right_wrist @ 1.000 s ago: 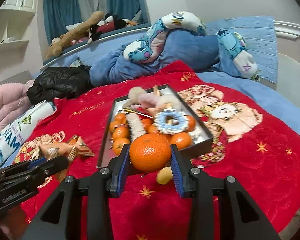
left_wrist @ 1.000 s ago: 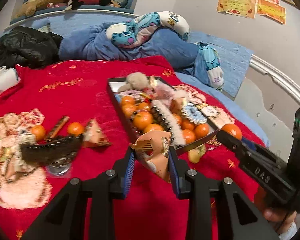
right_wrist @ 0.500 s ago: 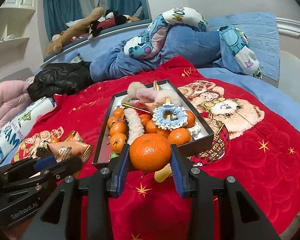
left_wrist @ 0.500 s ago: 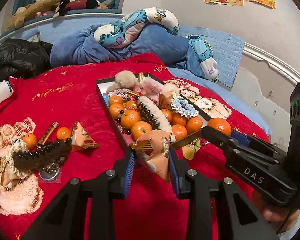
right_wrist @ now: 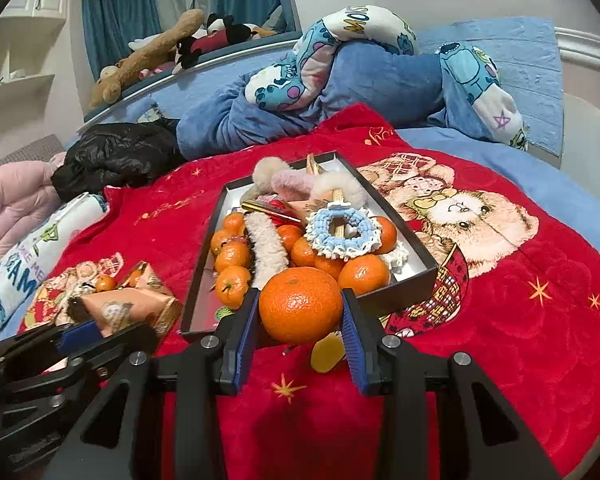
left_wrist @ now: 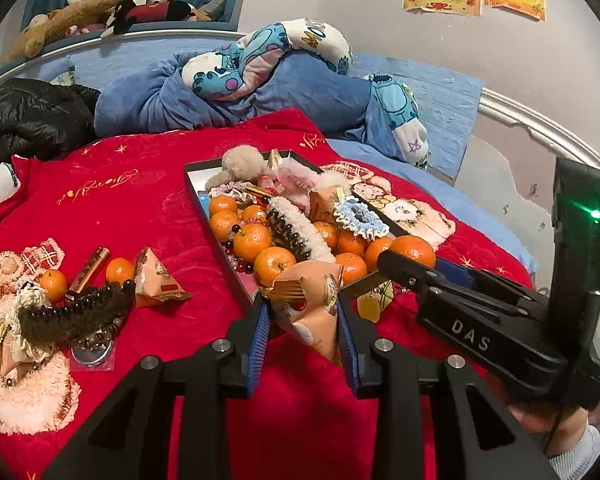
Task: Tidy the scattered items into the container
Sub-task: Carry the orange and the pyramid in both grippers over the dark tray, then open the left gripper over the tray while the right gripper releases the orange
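The left gripper (left_wrist: 303,322) was clamped on a peach-coloured snack packet (left_wrist: 310,300), its blue pads pressing the packet from both sides, the packet's pointed end hanging below the fingers. The right gripper (right_wrist: 298,322) was closed on a large mandarin (right_wrist: 300,304), pads tight against the fruit on either side. In the left view the right gripper (left_wrist: 410,258) reached in from the right, the same mandarin (left_wrist: 413,249) at its tip.

Just beyond both sets of tips lay the near end of the container, a shallow black tray (right_wrist: 414,240) set on a red blanket (right_wrist: 520,340). Under the right gripper's tips, a small yellow piece (right_wrist: 326,354) lay on the blanket just outside the tray's near wall.

Inside the tray, closest to the tongs, were loose mandarins (left_wrist: 274,264), a cream fluffy hair claw (right_wrist: 266,250) among them, and a blue-and-white crocheted scrunchie (right_wrist: 342,236) resting on top of the fruit. Farther in lay a pink fuzzy clip (right_wrist: 290,180) and a beige pompom (left_wrist: 242,160) at the far end.

Left of the left gripper, well apart from the tray, scattered items lay on the blanket: a second peach packet (left_wrist: 156,280), two small mandarins (left_wrist: 119,270), a gold tube (left_wrist: 88,270) between them, and a dark brown hair claw (left_wrist: 68,316).

Beyond the tray, a blue quilt (left_wrist: 300,96) with a patterned plush (left_wrist: 260,56) lay across the bed, and a black jacket (left_wrist: 28,120) was far to the left.
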Demonstrator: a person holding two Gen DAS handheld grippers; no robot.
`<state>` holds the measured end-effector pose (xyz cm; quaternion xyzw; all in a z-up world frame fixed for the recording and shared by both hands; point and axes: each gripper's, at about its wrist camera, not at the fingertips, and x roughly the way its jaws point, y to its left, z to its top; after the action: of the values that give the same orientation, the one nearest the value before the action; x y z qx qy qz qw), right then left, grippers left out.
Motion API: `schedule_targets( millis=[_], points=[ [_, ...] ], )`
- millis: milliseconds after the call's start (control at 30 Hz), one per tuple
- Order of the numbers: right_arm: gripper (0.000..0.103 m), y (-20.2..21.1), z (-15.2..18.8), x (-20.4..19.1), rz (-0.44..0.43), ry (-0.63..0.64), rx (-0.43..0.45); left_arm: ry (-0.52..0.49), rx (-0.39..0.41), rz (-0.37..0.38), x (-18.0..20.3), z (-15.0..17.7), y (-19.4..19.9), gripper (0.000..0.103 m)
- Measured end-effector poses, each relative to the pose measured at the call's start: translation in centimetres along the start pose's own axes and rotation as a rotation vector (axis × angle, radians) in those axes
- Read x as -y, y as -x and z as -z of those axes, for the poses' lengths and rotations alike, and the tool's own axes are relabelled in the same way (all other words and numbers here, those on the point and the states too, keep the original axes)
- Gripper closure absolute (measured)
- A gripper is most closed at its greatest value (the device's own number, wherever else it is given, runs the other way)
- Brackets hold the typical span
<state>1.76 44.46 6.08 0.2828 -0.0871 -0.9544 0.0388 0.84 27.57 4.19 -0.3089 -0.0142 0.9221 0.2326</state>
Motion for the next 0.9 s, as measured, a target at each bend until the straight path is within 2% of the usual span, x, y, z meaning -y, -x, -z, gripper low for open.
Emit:
schedule_targets(
  millis=[167, 367, 567, 633, 900],
  points=[
    [0.066, -0.8, -1.3, 1.5, -0.016, -0.055, 0.005, 0.003, 0.004, -0.026, -0.5, -1.1, 0.0, 0.070],
    [0.066, -2.3, -3.2, 2.2, -0.051, -0.075, 0.014, 0.017, 0.001, -0.049, -1.3, -3.5, -2.0, 0.070],
    [0.066, -4.2, -5.6, 1.2, -0.081, -0.032, 0.041, 0.027, 0.008, -0.116, -3.5, -7.1, -5.1, 0.070],
    [0.066, -5.0, -6.9, 0.9, -0.090, -0.013, 0.044, 0.033, 0.001, -0.118, -4.3, -8.5, -6.3, 0.070],
    [0.066, -11.7, -13.6, -0.8, -0.126, 0.084, -0.070, 0.050, -0.049, -0.139, -6.9, -13.4, -13.0, 0.070]
  ],
)
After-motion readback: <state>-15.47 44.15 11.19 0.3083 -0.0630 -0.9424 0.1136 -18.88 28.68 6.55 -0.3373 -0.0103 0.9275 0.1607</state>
